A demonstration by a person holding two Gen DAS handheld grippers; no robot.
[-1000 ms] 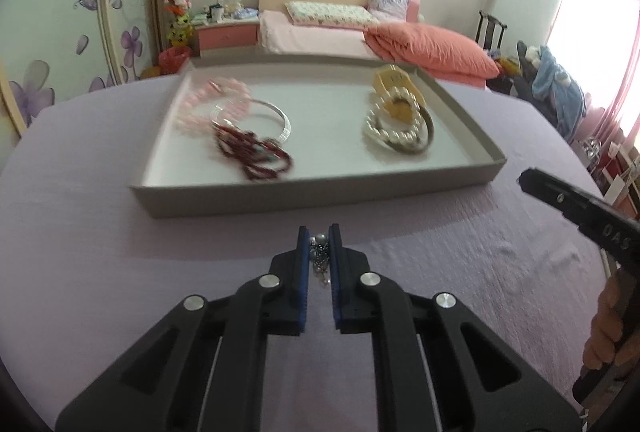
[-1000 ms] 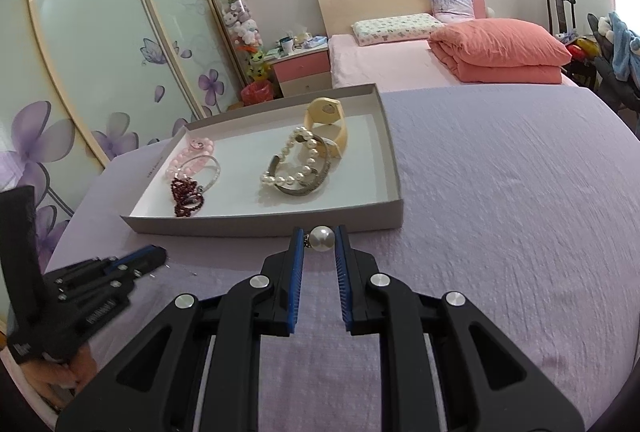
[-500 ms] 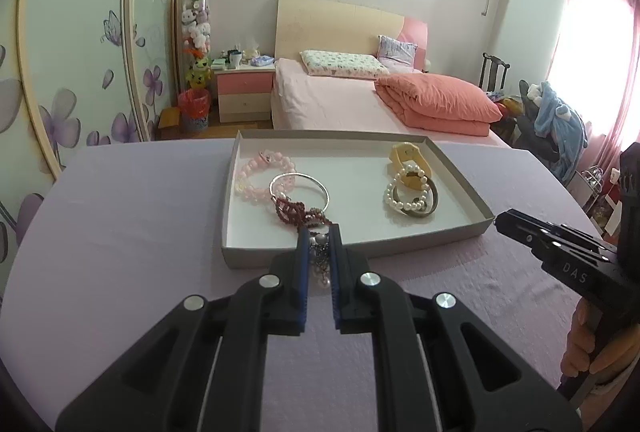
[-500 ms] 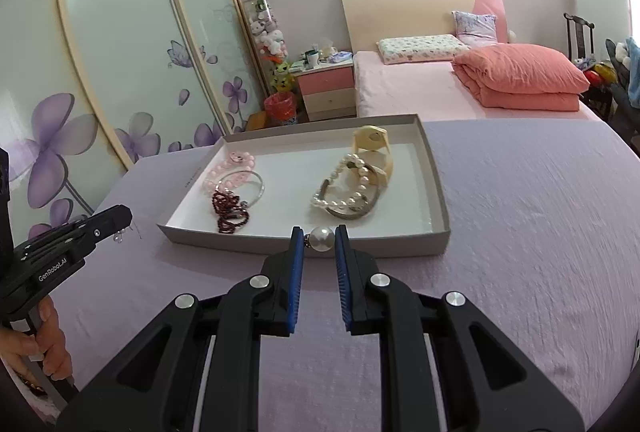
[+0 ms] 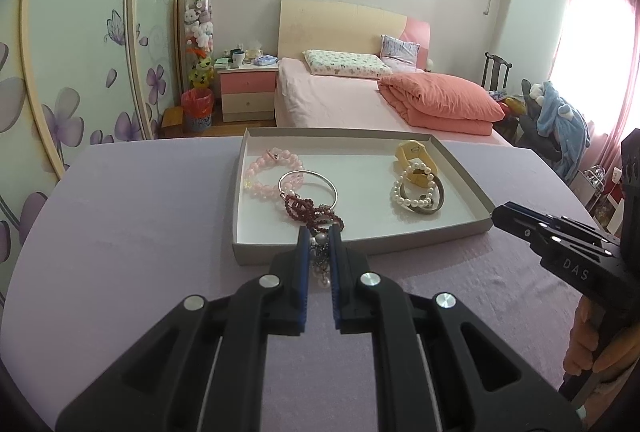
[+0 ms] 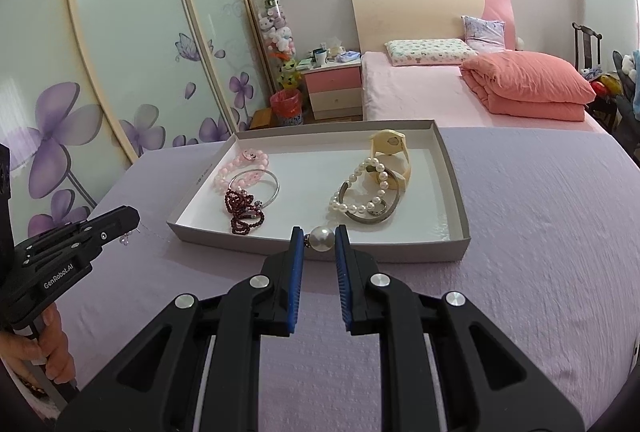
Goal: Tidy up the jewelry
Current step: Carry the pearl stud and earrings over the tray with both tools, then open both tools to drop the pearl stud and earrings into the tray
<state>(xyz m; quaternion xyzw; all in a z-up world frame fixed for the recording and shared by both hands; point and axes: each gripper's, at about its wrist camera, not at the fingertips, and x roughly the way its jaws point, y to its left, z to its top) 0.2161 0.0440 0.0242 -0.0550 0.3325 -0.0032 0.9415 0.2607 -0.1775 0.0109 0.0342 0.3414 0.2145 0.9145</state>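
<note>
- Left gripper: fingers nearly together, pinching a small dangly piece, a pearl-and-metal earring by the look of it. It hangs between the blue pads, above the purple tablecloth, just short of the tray's near wall.
- Handling guess: light, floppy and small; it would swing and could slip out. Best held at the metal top, not the beads.
- Tray, shallow and grey-walled, white inside. Left group: pink bead bracelet, silver bangle, dark red bead strand, overlapping.
- Right group: white pearl bracelet lying over a grey metal bangle, cream watch behind, touching.
- Right gripper: narrow gap, closed on a single round pearl piece with a dark metal fitting on its left; low over the cloth at the tray's near edge.
- Pearl looks smooth and hard, likely slippery; squeeze across its middle.
</note>
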